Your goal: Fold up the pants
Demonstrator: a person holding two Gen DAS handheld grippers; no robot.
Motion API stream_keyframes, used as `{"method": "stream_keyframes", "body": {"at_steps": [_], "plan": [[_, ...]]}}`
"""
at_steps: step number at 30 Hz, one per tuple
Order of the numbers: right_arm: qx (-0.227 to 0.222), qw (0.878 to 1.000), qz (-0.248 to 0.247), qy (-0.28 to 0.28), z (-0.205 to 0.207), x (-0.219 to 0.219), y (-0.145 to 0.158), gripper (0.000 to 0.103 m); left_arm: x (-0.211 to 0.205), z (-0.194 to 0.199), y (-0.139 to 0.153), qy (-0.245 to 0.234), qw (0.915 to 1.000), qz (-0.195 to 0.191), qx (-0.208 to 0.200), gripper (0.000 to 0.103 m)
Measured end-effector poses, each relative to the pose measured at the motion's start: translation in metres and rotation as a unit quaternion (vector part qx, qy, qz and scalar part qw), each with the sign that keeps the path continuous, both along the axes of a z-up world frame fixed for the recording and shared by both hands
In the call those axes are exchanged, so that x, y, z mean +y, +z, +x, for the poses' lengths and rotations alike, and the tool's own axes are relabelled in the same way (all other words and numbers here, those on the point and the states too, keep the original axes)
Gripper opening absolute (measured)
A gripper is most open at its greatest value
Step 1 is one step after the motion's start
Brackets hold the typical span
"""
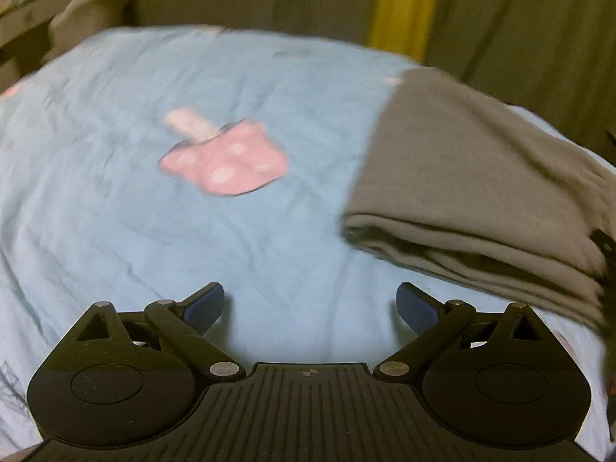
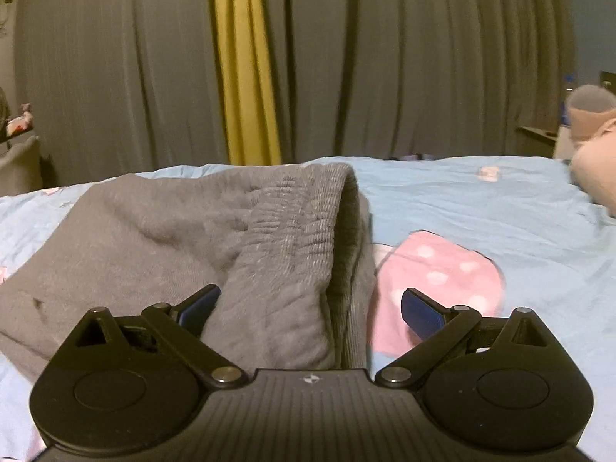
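Here, one pair of grey pants (image 2: 184,238) lies folded into a layered bundle on one light blue bedsheet (image 2: 481,208). In the right wrist view the ribbed elastic waistband (image 2: 304,231) is turned over on top of the bundle, and the fabric reaches right up to the tool. In the left wrist view the same pants (image 1: 473,177) sit off to the right side of the sheet, with several stacked layers showing at the near edge.

There are two grippers. The left gripper (image 1: 310,306) has its two blue-padded fingers spread wide over bare sheet, with nothing between them. The right gripper (image 2: 311,310) is also spread wide; the pants' edge lies between its fingers, but the pads do not press on it.

One large pink mushroom print (image 1: 225,158) with white dots marks the sheet just beside the pants; a few small pink prints appear farther off, too blurred to count surely. Behind the bed hang grey curtains (image 2: 442,69) with one yellow strip (image 2: 246,69). One pinkish pillow (image 2: 596,165) sits at the far right edge.

No brand, label or readable writing shows anywhere.
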State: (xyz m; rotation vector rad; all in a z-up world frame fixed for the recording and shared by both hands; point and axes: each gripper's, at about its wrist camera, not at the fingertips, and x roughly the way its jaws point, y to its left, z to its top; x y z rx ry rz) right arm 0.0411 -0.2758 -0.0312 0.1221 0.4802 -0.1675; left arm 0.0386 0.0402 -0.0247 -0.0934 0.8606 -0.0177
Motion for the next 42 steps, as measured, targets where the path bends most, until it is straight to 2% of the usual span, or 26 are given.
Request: {"method": "stream_keyframes", "body": {"at_steps": [3,6,7,9,11,14,15,18,20,23,25,27,31,39,42], "plan": [[0.012,1.0,0.009,-0.023,-0.019,0.005,0.004,0.099,-0.018,-0.015,0.002,-0.058,0.9979,0.023,-0.015,0.101],[0.037,0.998,0.027,-0.038,-0.039,0.009,0.011,0.099,-0.038,-0.017,-0.006,-0.119,0.9914,0.052,0.017,0.101],[0.057,0.997,0.027,-0.038,-0.043,0.011,0.012,0.099,-0.043,-0.017,-0.008,-0.134,0.989,0.055,0.03,0.101],[0.128,0.99,0.014,-0.049,-0.046,0.017,0.005,0.099,-0.047,-0.018,-0.011,-0.144,0.9869,0.059,0.043,0.101],[0.16,0.985,0.023,-0.068,-0.051,0.021,0.005,0.099,-0.045,-0.021,-0.01,-0.138,0.9871,0.066,0.046,0.101],[0.135,0.984,0.085,-0.077,-0.073,0.029,0.011,0.099,-0.042,-0.029,-0.004,-0.125,0.9891,0.073,0.024,0.101],[0.13,0.984,0.09,-0.081,-0.08,0.036,0.012,0.099,-0.04,-0.031,0.0,-0.125,0.9895,0.07,0.016,0.101],[0.138,0.986,0.033,-0.089,-0.093,0.069,0.009,0.099,-0.035,-0.039,0.006,-0.129,0.9904,0.048,0.013,0.101],[0.138,0.988,0.004,-0.063,-0.1,0.086,0.011,0.099,-0.034,-0.04,0.008,-0.13,0.9907,0.039,0.016,0.102],[0.118,0.992,-0.019,-0.032,-0.106,0.099,0.02,0.099,-0.036,-0.04,0.008,-0.125,0.991,0.043,0.021,0.102],[0.108,0.993,-0.031,-0.035,-0.108,0.101,0.022,0.099,-0.038,-0.038,0.006,-0.126,0.9902,0.056,0.024,0.102],[0.11,0.992,-0.031,-0.045,-0.107,0.1,0.024,0.099,-0.043,-0.037,0.004,-0.135,0.9879,0.072,0.026,0.102],[0.13,0.991,0.017,-0.041,-0.102,0.091,0.021,0.099,-0.055,-0.039,-0.001,-0.162,0.9818,0.094,0.032,0.102],[0.148,0.988,0.02,-0.046,-0.096,0.092,0.016,0.099,-0.057,-0.036,-0.005,-0.166,0.9828,0.069,0.043,0.102],[0.146,0.988,0.019,-0.045,-0.095,0.092,0.016,0.099,-0.056,-0.034,-0.004,-0.156,0.9845,0.072,0.036,0.102]]}}
